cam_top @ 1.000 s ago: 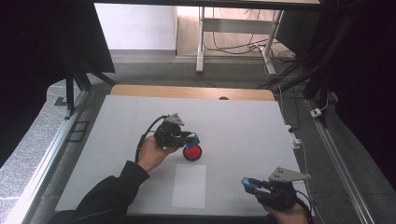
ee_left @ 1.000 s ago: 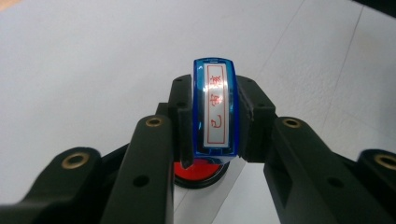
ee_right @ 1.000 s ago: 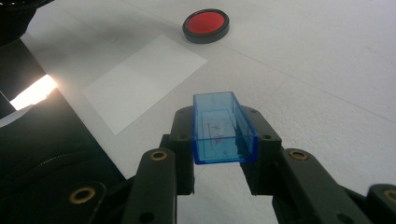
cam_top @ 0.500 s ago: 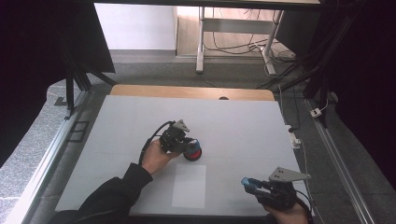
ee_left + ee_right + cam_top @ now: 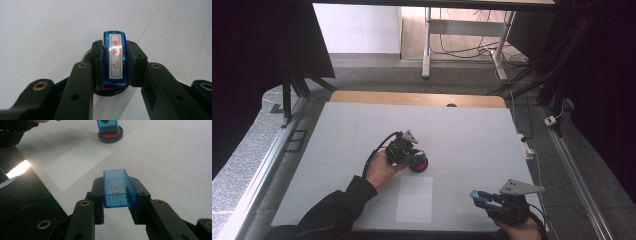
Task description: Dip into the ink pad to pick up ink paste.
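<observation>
Blue translucent plastic, clamped on both sides: stamp pinched between left tongs, its matching cap held open-end-up in right tongs. Stamp standing face-down on round red ink pad, just short of counter centre; label with red characters facing up toward the left gripper view. White paper sheet lying flat at 6 o'clock from pad, close by but not touching. Right tongs parked near counter edge at 4 o'clock from pad, well apart from it.

Judged as inking step, stamping on sheet likely next. To do it well:

- Press straight down, stamp body upright, so whole face takes ink evenly; no rocking.
- Lift vertically; pad is light and may cling, so watch for it rising with stamp.
- Keep grip square across flat sides; slick plastic could twist between tongs.
- Carry toward 6 o'clock, land flat on middle of sheet, avoid sliding to prevent smear.
- Hold cap level and clear of path meanwhile.
</observation>
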Demonstrator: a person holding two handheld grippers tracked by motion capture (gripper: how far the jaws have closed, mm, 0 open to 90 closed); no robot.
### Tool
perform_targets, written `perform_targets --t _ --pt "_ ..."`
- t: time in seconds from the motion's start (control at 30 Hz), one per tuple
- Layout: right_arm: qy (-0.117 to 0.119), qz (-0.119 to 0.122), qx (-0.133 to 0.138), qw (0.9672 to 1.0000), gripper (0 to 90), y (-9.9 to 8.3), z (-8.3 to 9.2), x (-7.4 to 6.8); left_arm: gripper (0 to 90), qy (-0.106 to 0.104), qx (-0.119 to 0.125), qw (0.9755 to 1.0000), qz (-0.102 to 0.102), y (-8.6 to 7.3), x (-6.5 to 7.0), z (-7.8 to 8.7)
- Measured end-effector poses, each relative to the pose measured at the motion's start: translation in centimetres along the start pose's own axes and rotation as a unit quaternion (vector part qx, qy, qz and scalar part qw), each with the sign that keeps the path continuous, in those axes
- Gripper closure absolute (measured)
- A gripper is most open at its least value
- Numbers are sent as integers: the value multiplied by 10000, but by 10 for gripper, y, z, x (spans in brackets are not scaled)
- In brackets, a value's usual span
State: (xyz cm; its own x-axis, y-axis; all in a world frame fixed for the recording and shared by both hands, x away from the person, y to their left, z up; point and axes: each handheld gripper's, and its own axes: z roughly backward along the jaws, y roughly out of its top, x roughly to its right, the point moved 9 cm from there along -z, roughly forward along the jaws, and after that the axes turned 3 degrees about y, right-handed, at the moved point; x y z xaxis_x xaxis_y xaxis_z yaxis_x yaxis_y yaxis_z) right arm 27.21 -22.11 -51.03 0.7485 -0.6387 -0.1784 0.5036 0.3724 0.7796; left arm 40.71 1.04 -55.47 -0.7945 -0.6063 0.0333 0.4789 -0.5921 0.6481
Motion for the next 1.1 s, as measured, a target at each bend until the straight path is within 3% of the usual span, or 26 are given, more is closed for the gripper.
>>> perform_targets --t 0.3,0.53,0.73,0.83,1.1 --pt "-26 15 -39 10000 689 0 0 0 709 247 -64 9993 -261 0 5 0" --pt "-29 22 -44 10000 688 0 0 0 709 -2 0 10000 48 -1 0 -1" --pt "-17 27 -44 10000 688 0 0 0 709 -308 71 9989 350 -3 -6 0" --pt "-18 26 -44 10000 689 -1 0 0 709 -347 84 9985 409 -3 -7 0" --pt "13 13 -29 10000 688 0 0 0 709 -7 45 9999 91 -2 0 -1"
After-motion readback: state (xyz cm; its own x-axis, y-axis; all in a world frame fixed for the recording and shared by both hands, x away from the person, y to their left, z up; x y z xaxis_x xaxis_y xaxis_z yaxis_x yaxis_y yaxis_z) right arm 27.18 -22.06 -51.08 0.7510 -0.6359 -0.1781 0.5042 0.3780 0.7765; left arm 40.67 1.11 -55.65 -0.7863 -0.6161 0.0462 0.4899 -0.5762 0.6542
